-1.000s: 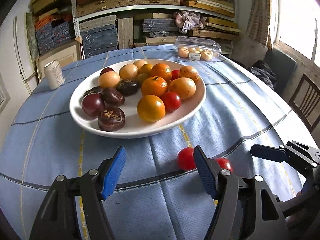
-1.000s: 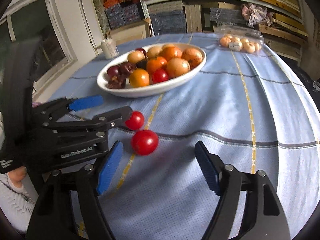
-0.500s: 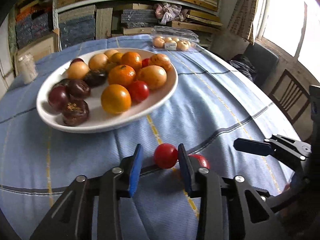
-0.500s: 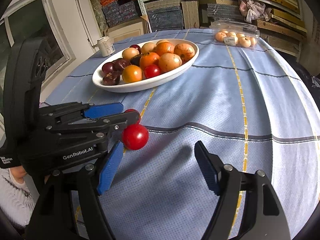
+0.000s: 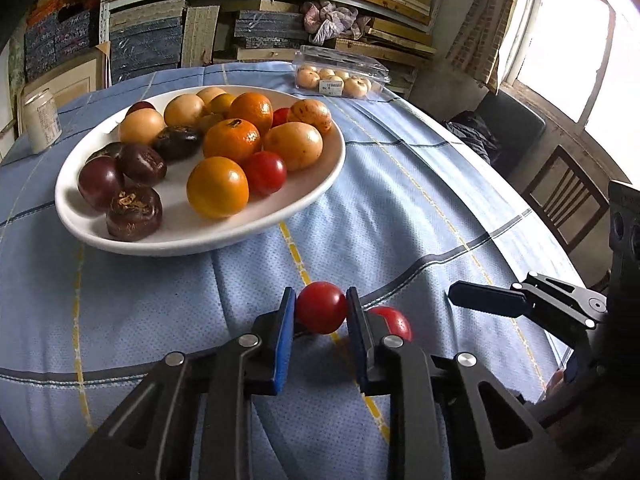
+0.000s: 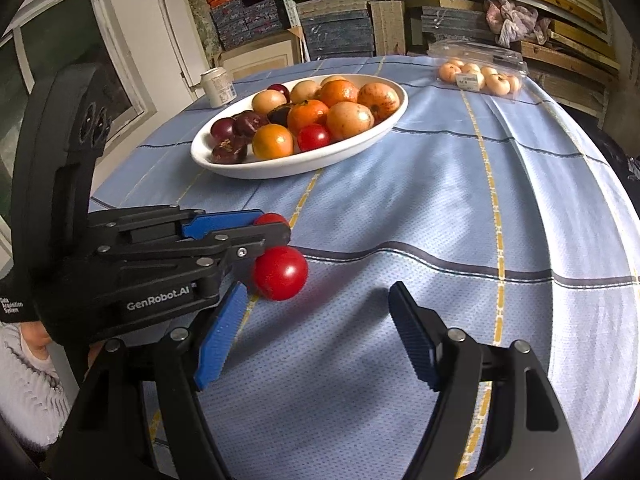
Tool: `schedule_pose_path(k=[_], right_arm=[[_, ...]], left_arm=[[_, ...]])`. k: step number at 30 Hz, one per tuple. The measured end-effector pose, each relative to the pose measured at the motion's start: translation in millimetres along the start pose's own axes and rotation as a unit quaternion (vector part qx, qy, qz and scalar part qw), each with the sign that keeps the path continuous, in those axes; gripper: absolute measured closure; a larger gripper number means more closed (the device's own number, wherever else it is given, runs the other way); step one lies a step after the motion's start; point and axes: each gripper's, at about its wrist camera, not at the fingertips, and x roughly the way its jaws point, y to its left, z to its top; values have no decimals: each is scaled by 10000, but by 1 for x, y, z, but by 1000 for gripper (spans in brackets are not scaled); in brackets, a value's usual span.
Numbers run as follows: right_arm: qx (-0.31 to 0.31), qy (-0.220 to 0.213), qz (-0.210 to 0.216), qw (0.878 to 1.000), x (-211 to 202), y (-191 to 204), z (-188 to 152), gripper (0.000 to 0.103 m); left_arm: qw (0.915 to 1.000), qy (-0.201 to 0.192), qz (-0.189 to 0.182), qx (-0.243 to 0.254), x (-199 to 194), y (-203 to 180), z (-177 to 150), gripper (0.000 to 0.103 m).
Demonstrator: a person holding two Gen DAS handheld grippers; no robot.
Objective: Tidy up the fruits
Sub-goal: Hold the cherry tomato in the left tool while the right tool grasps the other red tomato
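A small red tomato [image 5: 321, 314] lies on the blue checked cloth, and my left gripper [image 5: 321, 295] is shut on it. Its jaws are closing, and the blue pads press the tomato on both sides. A second red tomato [image 5: 394, 320] lies just right of it, touching the right finger's outer side. In the right wrist view this loose tomato [image 6: 280, 274] sits beside the left gripper [image 6: 272, 226], which hides most of the held one. My right gripper [image 6: 318, 296] hangs open just short of the loose tomato, nothing between its pads. The white oval plate [image 5: 200, 240] behind holds several oranges, yellow, dark and red fruits.
A drink can [image 5: 40, 120] stands at the table's far left. A clear pack of small pale fruits [image 5: 340, 76] sits at the far edge. A wooden chair [image 5: 568, 208] stands past the table's right edge. Stacked shelves fill the back wall.
My left gripper went from wide open beside the tomato to shut on it, swinging a little to centre on it. The right gripper stayed still and open.
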Motion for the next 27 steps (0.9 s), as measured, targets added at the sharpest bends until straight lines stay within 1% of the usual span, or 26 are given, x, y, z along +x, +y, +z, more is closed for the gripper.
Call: schedule_pose_path(k=[1,3,6,7,9,10,14,17,25,27], right_arm=[[-31,-5,18,10000,0,2,0,31],[-88,-16,61,9999,1,6,-1,32],[-207,-28,168,9996,2,14,-1,36],[-255,-13,202,9995,3,17,0,37],[-298,22,248,9992,7,22,1,43],[-308,44,257,9992,8,23,2,44],[-218,39,158,9996,15,24,8,51],[-123,-37,48,9999,18,21,14,61],[-180,46,-2,9998,24,22,13,64],[-165,111,11,9998,26,21,13,70]], left_arm=[[10000,-8,-15,-47,-1,2,0,78],[9998,-111,151,-70,-9,3,0,78],[9972,-369,621,-167,-30,12,-4,78],[9949,-466,866,-215,-37,17,-7,78],[9922,-537,1068,-353,-46,26,-9,78],[9909,-550,1137,-475,-49,33,-11,78],[9896,-528,1123,-729,-52,46,-10,78],[9898,-541,1114,-700,-53,44,-11,78],[9900,-527,1126,-667,-51,42,-13,78],[9898,-527,1157,-642,-51,41,-14,78]])
